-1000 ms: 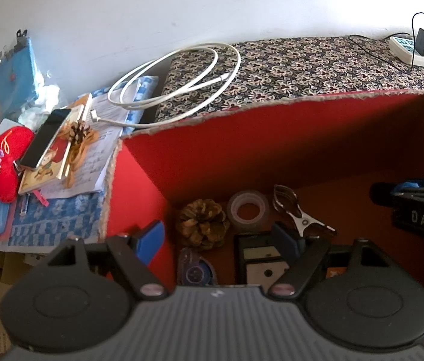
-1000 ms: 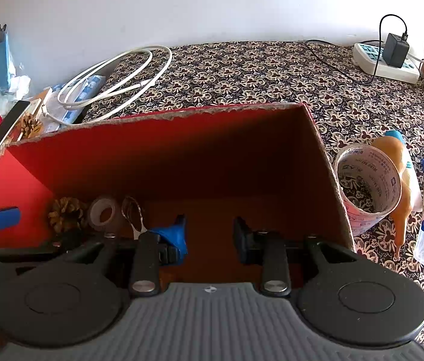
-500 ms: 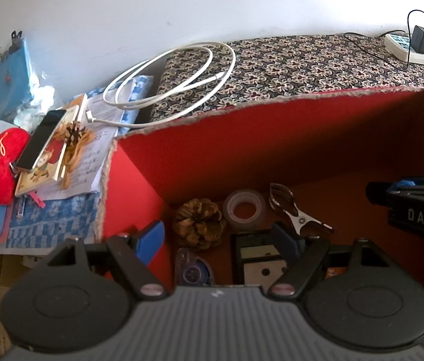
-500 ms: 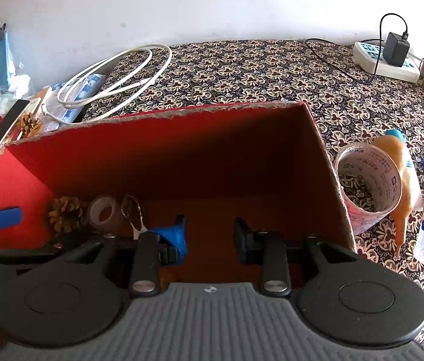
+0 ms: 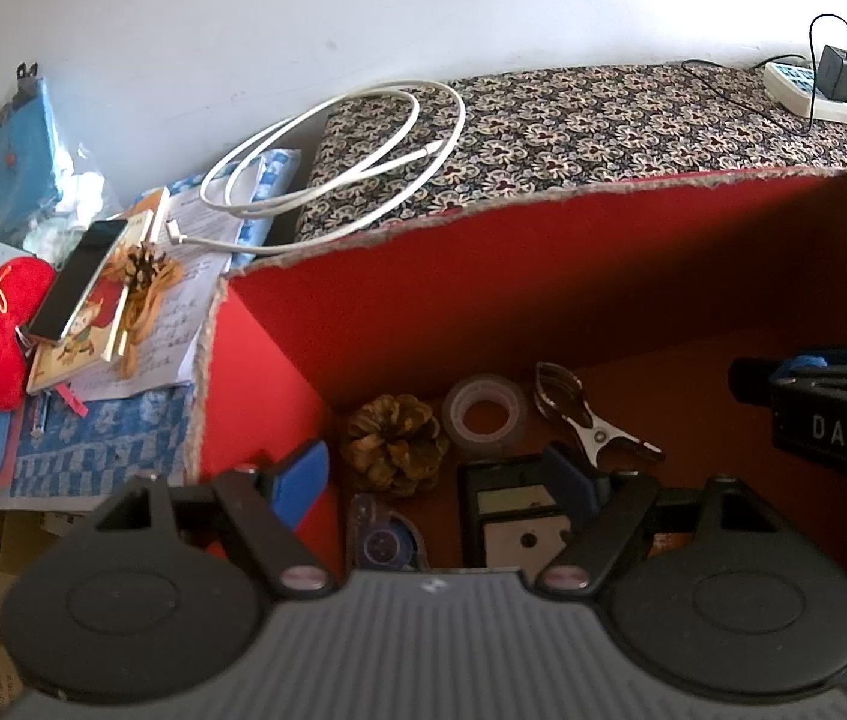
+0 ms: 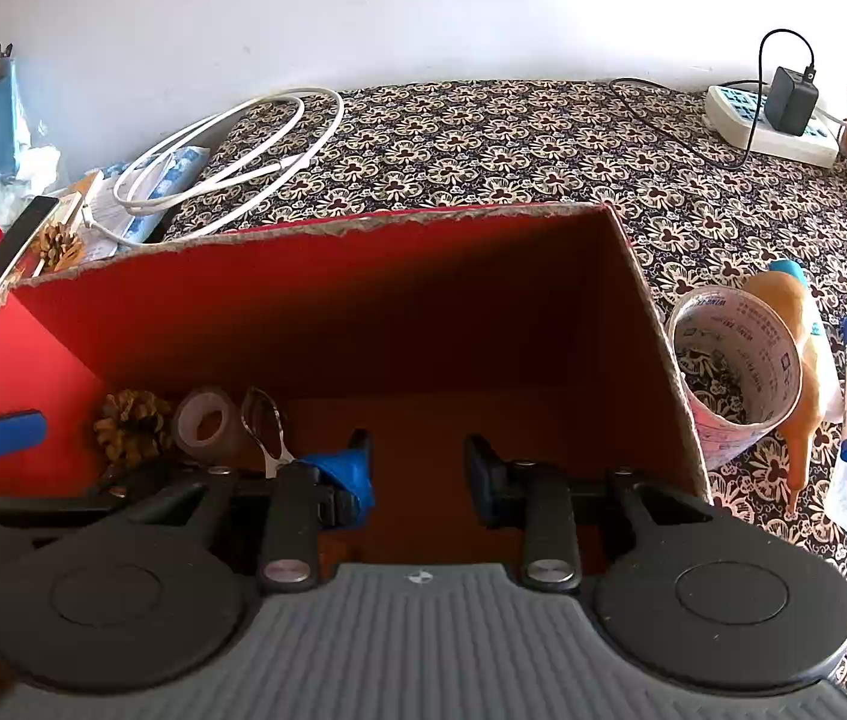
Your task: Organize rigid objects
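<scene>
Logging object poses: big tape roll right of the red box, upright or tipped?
Tipped. The big tape roll lies on its side on the patterned cloth, its open core facing the camera, beside the red box.

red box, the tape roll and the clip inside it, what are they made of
Red box: looks like cardboard, matte red inside, with a rough brown fibrous cut rim. Tape roll: probably clear plastic tape, translucent and glossy. Clip: looks like shiny bare metal, with bright glints on its handles.
</scene>
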Motion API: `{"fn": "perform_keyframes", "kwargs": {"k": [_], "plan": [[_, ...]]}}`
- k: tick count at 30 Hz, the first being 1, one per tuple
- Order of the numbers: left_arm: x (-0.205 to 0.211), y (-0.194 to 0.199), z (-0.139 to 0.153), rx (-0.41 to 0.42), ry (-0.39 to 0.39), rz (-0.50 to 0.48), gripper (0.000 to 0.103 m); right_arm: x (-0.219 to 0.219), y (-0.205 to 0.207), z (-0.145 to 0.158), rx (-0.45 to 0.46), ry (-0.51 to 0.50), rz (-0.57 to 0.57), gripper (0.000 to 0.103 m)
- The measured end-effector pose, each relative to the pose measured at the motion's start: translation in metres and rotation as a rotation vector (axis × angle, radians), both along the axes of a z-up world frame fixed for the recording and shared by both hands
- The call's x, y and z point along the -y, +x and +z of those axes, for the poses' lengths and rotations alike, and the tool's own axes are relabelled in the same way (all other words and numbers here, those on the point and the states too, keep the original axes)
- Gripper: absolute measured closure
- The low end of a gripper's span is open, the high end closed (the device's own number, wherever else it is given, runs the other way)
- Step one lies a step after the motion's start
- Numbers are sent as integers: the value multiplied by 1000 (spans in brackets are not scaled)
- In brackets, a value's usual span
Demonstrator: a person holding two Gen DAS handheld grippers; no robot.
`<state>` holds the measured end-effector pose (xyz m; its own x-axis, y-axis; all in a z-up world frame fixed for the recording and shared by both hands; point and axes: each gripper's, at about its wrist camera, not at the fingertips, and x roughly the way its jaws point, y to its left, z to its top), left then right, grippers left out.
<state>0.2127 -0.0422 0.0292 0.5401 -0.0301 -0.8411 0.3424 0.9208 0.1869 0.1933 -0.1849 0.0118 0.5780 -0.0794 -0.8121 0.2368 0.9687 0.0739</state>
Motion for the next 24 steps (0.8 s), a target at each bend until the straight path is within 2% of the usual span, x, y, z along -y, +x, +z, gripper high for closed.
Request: {"fn": "perform_keyframes", "kwargs": {"k": [24], "plan": [[0, 0, -1, -9, -3, -18, 22, 1, 0, 0, -1, 0, 0, 87]]}}
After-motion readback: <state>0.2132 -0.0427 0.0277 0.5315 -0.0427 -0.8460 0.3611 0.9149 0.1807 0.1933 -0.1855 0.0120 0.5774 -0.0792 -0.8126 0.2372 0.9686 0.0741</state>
